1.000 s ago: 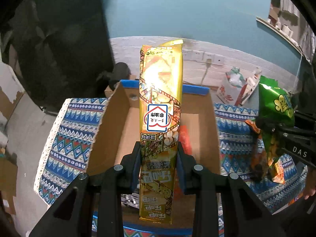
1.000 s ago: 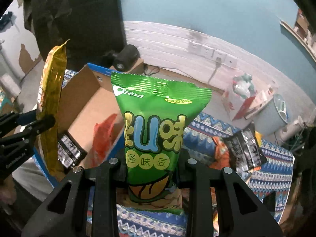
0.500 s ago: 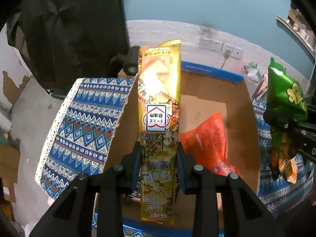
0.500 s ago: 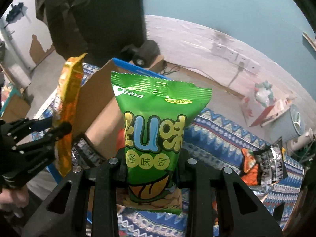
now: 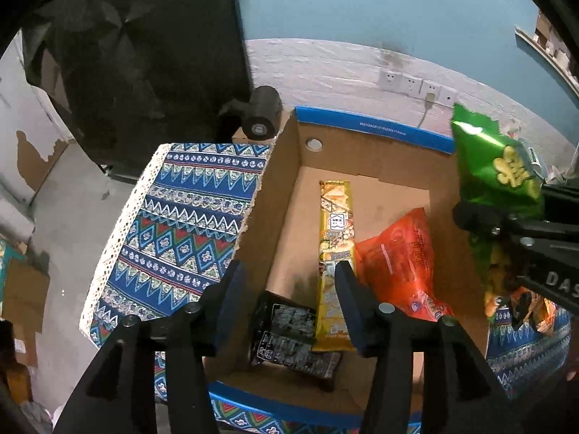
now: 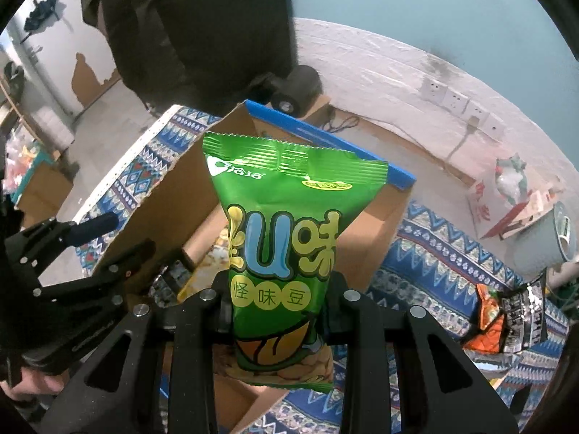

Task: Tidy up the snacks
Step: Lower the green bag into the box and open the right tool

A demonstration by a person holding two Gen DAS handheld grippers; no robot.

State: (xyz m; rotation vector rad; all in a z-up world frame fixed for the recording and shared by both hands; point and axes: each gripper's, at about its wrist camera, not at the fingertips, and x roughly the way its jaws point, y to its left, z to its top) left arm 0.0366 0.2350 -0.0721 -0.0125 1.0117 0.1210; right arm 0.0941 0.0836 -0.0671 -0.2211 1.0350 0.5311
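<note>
My left gripper (image 5: pixel 289 303) is open and empty above the near end of a cardboard box (image 5: pixel 286 188). A long yellow snack pack (image 5: pixel 334 238) lies flat on the box floor below it, beside an orange bag (image 5: pixel 401 256) and a black packet (image 5: pixel 289 332). My right gripper (image 6: pixel 278 311) is shut on a green snack bag (image 6: pixel 286 249), held upright over the box's right side. The green bag also shows in the left wrist view (image 5: pixel 495 173), and the left gripper shows at the left of the right wrist view (image 6: pixel 90 246).
The box stands on a blue patterned cloth (image 5: pixel 181 224). More snack packets (image 6: pixel 506 314) lie on the cloth to the right. A black roll (image 5: pixel 262 117) sits behind the box. Wall sockets (image 5: pixel 416 86) and a grey bin (image 6: pixel 542 242) are further back.
My left gripper has opened and let go of the yellow pack, which now lies flat in the box. My right gripper has carried the green bag closer over the box.
</note>
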